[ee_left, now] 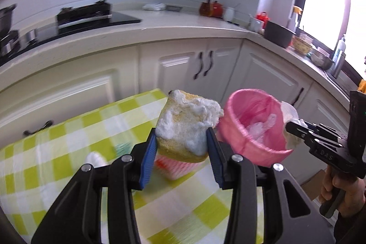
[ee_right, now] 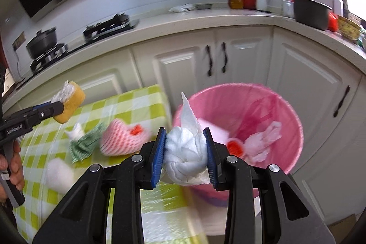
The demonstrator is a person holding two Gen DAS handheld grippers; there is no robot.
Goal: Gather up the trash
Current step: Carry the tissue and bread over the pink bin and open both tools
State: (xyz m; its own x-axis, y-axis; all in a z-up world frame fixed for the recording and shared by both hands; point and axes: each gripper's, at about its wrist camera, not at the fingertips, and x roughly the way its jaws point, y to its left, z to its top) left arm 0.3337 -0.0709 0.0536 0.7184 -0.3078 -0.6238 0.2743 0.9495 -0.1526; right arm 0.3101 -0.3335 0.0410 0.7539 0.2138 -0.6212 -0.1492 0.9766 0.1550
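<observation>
Left gripper [ee_left: 181, 148] clamps a sponge [ee_left: 185, 127] above the table [ee_left: 68, 152]. Right gripper [ee_right: 185, 150] clamps a tissue wad [ee_right: 183, 150] at the bin's [ee_right: 295, 129] 9 o'clock rim. Only the right view shows the foam net [ee_right: 121, 141] and green cloth [ee_right: 84, 145] sharply. The bin holds crumpled plastic [ee_right: 263, 141] and a red scrap [ee_right: 234, 145].

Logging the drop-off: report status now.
Left gripper shut on yellow sponge. Right gripper shut on white paper wad, near pink-lined bin. Path clear.
</observation>
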